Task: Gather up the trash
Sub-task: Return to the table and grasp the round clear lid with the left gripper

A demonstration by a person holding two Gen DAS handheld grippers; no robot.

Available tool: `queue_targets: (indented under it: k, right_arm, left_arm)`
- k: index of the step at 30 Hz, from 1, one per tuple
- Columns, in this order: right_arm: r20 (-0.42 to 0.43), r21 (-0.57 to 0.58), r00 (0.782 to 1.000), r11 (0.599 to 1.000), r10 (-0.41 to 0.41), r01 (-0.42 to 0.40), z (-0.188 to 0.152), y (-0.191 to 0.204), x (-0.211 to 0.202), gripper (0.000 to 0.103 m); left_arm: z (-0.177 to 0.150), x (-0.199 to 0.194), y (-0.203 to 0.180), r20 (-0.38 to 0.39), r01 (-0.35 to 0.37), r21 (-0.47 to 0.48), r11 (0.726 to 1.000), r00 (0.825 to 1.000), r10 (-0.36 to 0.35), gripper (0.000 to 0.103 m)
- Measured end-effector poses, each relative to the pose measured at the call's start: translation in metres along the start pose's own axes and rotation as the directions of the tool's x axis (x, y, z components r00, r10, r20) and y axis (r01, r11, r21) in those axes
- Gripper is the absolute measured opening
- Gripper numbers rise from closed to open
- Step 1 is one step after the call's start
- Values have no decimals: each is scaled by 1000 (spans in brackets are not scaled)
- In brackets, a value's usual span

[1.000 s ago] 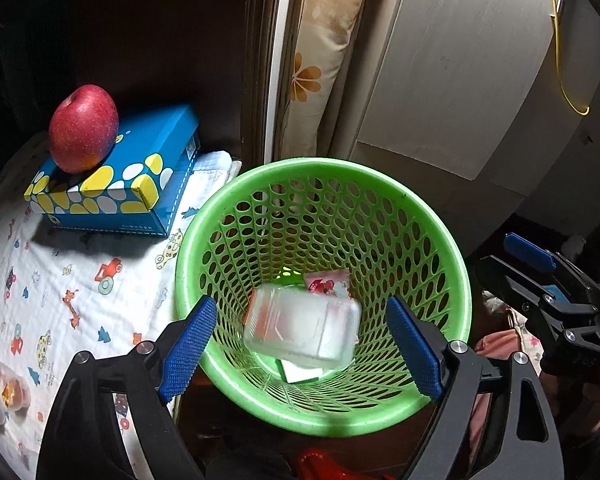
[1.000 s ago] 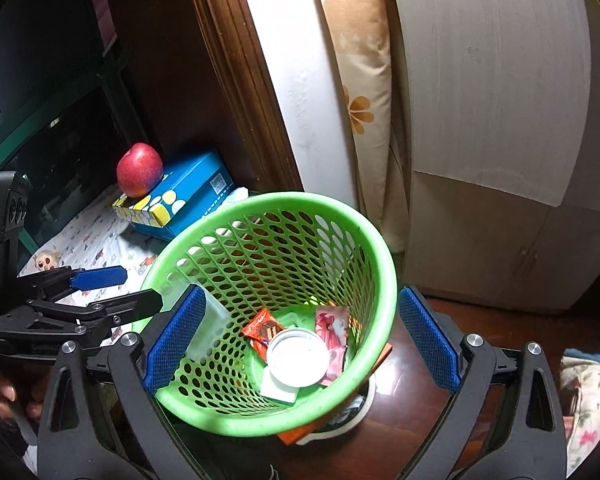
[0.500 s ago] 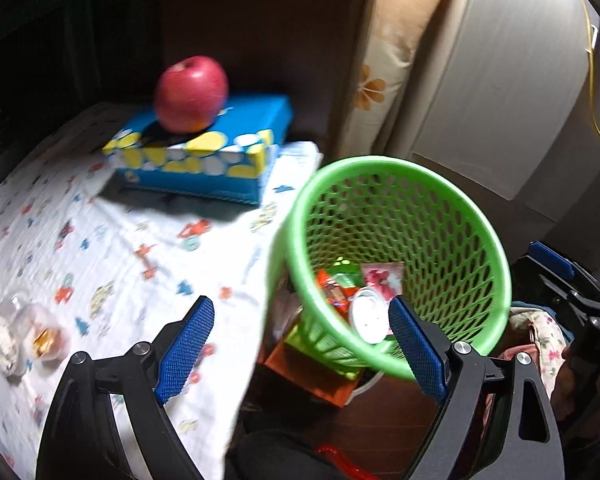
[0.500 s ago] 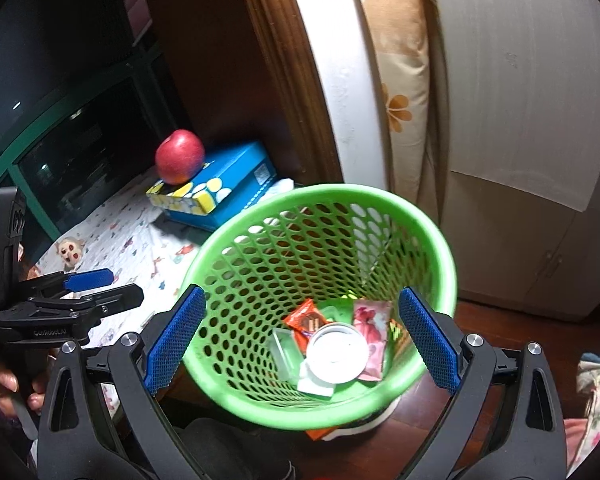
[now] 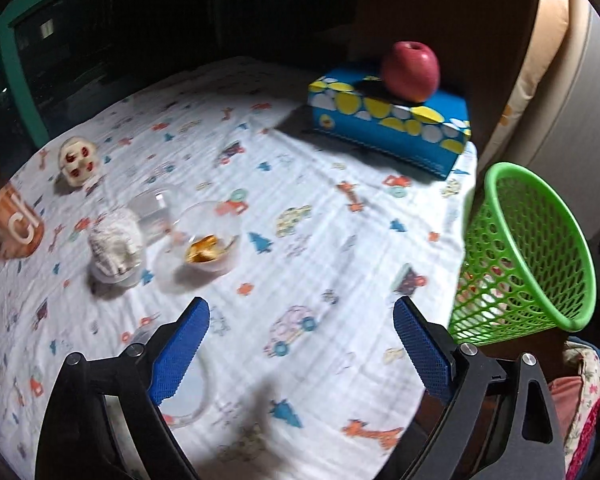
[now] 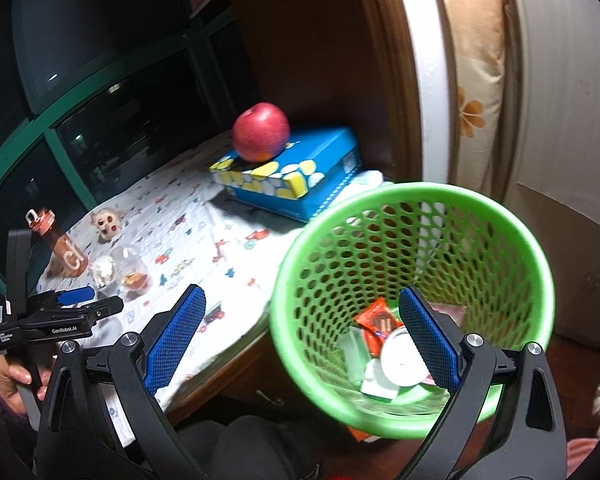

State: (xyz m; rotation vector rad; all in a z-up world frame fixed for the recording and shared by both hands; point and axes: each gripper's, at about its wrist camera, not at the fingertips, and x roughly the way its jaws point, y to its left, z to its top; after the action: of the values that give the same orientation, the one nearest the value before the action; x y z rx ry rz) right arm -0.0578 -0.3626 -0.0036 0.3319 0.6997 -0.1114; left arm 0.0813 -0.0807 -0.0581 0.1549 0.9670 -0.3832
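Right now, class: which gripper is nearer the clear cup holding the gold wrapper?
Left. The left gripper hangs just short of the clear cup; the right gripper is over by the green basket.

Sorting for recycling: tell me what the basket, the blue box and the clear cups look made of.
Basket: green moulded plastic, smooth rim, honeycomb-holed wall.
Blue box: likely printed cardboard, judging by its sharp folded edges and slight sheen.
Clear cups: probably thin transparent plastic; the picture is too blurred to rule out glass.

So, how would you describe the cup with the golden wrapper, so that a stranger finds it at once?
Start from the blue tissue box with the apple at the far side of the printed tablecloth. Near the opposite side lies a small cluster of clear plastic cups. The clear cup holds something golden, while its neighbour holds crumpled white paper.
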Motion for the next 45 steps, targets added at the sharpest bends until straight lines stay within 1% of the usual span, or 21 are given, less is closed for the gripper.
queue_targets:
  k: [4,7,9,15,22,26,29,31,35,41,45]
  right_arm:
    - [-16,-36,999,999,37,-38,0,26,10,96]
    - [-27,-58,998,996,61,-62,-1,43,16,96]
    - [-36,-71,997,995,73,-75,-2,53,20,96]
    - [-74,-109,992,988,98,-106,-7,81,33,96]
    - [-112,-145,987,981,116,-131,-12,103,46,96]
    - [-131,-157,983,976,128,-149,-13,114,55,96]
    - [-144,-169,980,972,137,-161,-13,123,61,96]
    - [-153,-179,978,969,142,-169,-13,129,65,96]
    - [-170,-200,974,962,152,-185,-13,140,75,96]
    - [-203,-232,965,949,167,-213,-12,160,95,96]
    - [-229,-248,955,937,190,-245,-12,177,110,96]
  left_arm:
    - [-13,5,44,-27,-43,-59,997,999,42,94]
    - [-26,10,70,-55,-58,-85,995,997,54,94]
    - [-35,15,81,-75,-65,-95,993,996,58,95]
    - [-53,33,95,-120,-62,-110,992,992,48,95]
    - [-61,45,98,-144,-66,-111,992,988,50,95]
    - [-61,48,98,-145,-74,-101,992,988,59,95]
    - [-63,50,99,-146,-66,-98,993,988,51,94]
    - [-63,51,101,-144,-60,-99,993,989,45,90]
    - [-64,48,104,-137,-50,-116,992,990,34,90]
    - [-61,28,125,-101,-44,-187,981,995,26,89]
    - [-58,11,134,-66,-54,-205,977,997,42,89]
